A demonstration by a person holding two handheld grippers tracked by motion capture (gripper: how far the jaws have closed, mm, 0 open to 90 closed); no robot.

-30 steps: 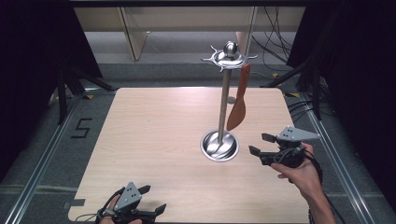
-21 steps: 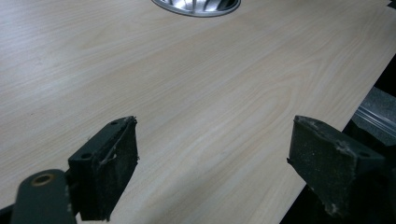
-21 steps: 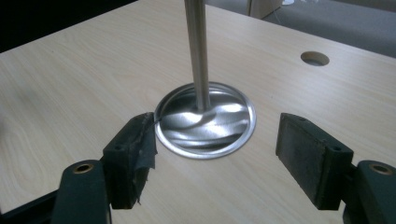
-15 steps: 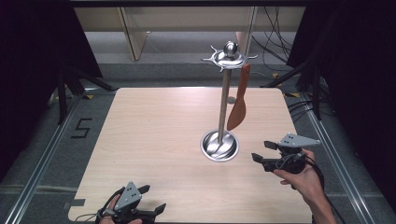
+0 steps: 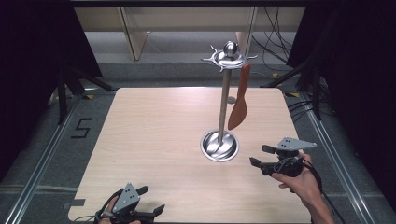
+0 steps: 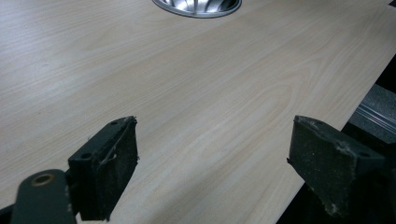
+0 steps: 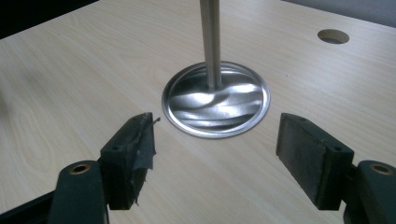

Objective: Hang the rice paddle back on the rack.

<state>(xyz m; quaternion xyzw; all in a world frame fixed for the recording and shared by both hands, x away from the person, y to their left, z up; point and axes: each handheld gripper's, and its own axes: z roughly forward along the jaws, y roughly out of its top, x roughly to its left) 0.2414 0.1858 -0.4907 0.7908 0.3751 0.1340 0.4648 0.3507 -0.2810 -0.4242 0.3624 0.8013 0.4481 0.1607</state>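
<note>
- Your right tool [image 5: 259, 155] gapes empty at four o'clock, just beside the stand's [image 5: 223, 102] shiny, rippled round base.
- A smooth orange spatula [image 5: 238, 105] hangs from its top.
- Your left tool [image 5: 150, 200] sits open over pale woodgrain tabletop [image 5: 154, 135].

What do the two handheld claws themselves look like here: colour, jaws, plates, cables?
Both are black. The left claw and right claw each carry a grey three-cornered plate on top. The gripper views show dark blocky pads, worn and frayed at the edges. A black cable trails from the right claw. No sleeves visible.
</note>
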